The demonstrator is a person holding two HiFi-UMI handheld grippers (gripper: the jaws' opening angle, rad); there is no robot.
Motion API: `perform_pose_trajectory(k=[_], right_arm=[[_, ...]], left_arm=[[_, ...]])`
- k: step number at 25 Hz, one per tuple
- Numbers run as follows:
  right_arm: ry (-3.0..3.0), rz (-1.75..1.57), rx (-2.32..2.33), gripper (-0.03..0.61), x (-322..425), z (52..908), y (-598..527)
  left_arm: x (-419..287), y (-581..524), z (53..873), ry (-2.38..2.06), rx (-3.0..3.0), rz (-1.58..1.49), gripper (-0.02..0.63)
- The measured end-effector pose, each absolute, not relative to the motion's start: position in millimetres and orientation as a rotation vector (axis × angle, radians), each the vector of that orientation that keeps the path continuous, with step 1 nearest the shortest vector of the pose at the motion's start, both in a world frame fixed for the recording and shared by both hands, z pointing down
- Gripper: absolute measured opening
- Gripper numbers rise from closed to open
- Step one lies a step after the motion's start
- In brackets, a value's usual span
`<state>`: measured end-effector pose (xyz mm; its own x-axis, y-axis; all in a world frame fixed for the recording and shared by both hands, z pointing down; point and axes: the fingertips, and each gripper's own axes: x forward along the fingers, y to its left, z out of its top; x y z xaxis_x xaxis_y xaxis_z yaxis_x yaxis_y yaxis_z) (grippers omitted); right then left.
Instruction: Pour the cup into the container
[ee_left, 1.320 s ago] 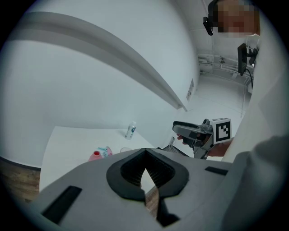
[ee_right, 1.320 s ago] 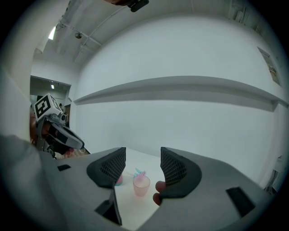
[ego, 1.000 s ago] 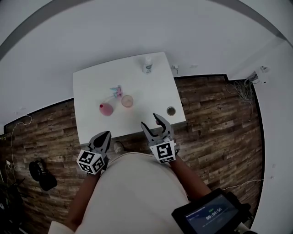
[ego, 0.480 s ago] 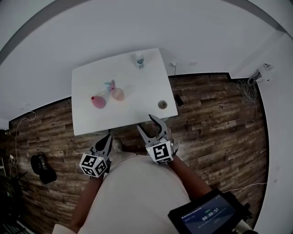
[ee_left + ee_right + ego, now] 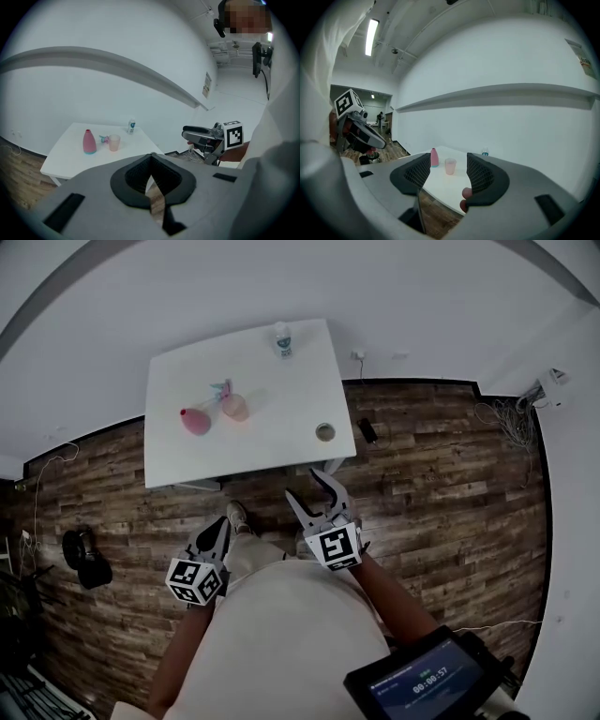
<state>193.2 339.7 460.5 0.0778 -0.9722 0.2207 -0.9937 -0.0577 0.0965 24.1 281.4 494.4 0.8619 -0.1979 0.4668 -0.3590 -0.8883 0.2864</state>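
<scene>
Right fingers (image 5: 334, 491) farther back from cup (image 5: 234, 407)

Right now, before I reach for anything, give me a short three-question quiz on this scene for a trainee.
1. True or false: the right hand-held gripper is shut on the cup.
2. Which has its jaws together with nothing between them? A the left hand-held gripper; B the right one; C both.
3. Fill in: the bottle nearest the cup is ___ in colour.

Key: 1 false, its jaws stand apart and the cup is on the table; 2 A; 3 pink.
</scene>
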Motion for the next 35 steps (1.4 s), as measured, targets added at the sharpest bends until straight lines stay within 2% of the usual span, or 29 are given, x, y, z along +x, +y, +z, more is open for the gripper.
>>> perform_pose_trajectory(k=[9, 19, 35], right_arm=[[-2.041, 0.165, 2.104, 0.247, 169.0, 471.4, 364.9], [-2.032, 0.180, 2.061, 0.247, 160.1, 472.8, 364.4], [-1.888, 0.048, 2.108, 0.247, 75.2, 438.3, 343.1]], left_arm=[[-15.8, 320.7, 507.2, -0.458, 2.634, 0.680, 0.009], [-4.6, 315.7, 505.4, -0.432, 2.642, 0.641, 0.009], [-104.2, 268.7, 493.9, -0.444, 2.655, 0.529, 0.009]])
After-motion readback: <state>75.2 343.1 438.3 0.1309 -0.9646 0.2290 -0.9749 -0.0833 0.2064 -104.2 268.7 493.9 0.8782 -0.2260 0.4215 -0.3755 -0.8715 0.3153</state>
